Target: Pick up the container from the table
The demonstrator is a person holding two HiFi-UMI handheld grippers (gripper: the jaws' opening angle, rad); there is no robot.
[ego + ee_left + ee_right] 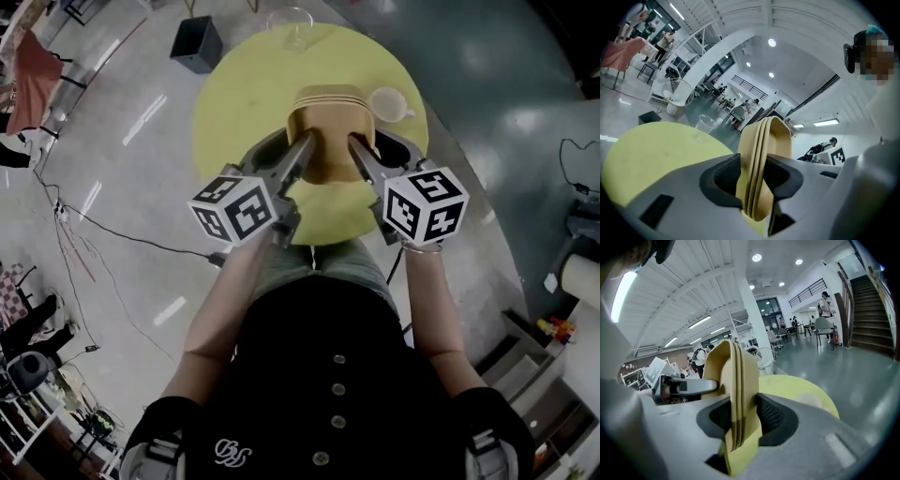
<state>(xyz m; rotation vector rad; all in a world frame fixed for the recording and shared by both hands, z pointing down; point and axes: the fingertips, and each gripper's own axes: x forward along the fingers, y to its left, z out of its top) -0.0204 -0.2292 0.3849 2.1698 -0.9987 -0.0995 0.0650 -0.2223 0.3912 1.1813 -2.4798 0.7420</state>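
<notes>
Where the floor shows at the far left: a dark square box (197, 44) stands on the shiny grey floor, away from the table.
Table: a round yellow table (244, 103) fills the middle of the head view, under both grippers.
Left gripper: the left gripper (295, 150) reaches forward, with its black-and-white marker cube (234, 208) at the near end. In the left gripper view its two dark pads (729, 176) are pressed tight on the left wall of the container, one on each face of the wall.
Clear cup: a see-through plastic cup (291, 23) stands at the far edge of the table, well apart from the container.
Container: the tan square container with rounded corners (330, 122) is over the middle of the table, gripped on both sides, its open side up. Its wall looks like a few thin layers side by side. I cannot tell if its bottom touches the table.
Right gripper: the right gripper (366, 150) is clamped the same way on the container's right wall, which fills the gap between its pads.
White cup: a small white cup with a handle (389, 103) stands on the table just beside the container's far right corner.
</notes>
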